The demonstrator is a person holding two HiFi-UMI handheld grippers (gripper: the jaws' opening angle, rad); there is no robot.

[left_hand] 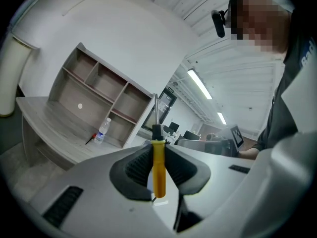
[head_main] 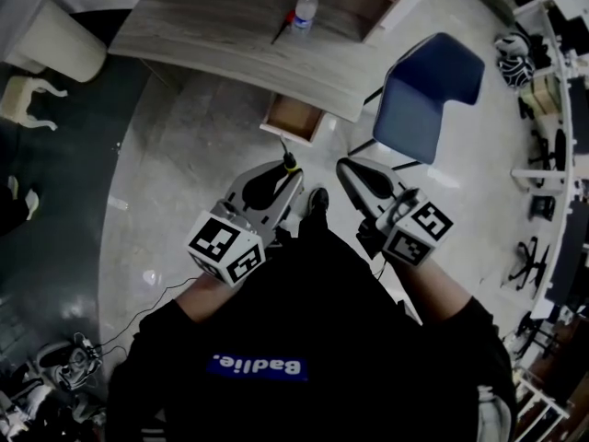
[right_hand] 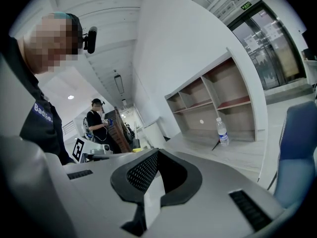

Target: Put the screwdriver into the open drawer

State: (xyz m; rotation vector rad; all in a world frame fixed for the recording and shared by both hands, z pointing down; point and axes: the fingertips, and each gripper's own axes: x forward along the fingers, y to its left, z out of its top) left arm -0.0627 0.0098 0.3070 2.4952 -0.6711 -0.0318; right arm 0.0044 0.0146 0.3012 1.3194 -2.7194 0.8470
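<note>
1. Now, my left hand-held gripper (left_hand: 158,150) is clenched on the screwdriver (left_hand: 158,165). Both pads press on its yellow handle, while the black collar and metal shaft stick out past the fingertips.
2. From the head view, the screwdriver (head_main: 288,162) is up in the air over the floor, in front of the open drawer (head_main: 296,116) and not in it.
3. That drawer is pulled out from under the front edge of the wooden tabletop (head_main: 212,35).
4. My right hand-held gripper (right_hand: 156,155) has its jaws closed together with nothing between them. It is beside the left one, held apart from the screwdriver.
5. On the tabletop, a water bottle (head_main: 305,12) stands upright near the shelf unit (left_hand: 99,88) at the back.
6. To the right of the drawer, a blue chair (head_main: 428,95) sits on the floor, near the tabletop's corner.
</note>
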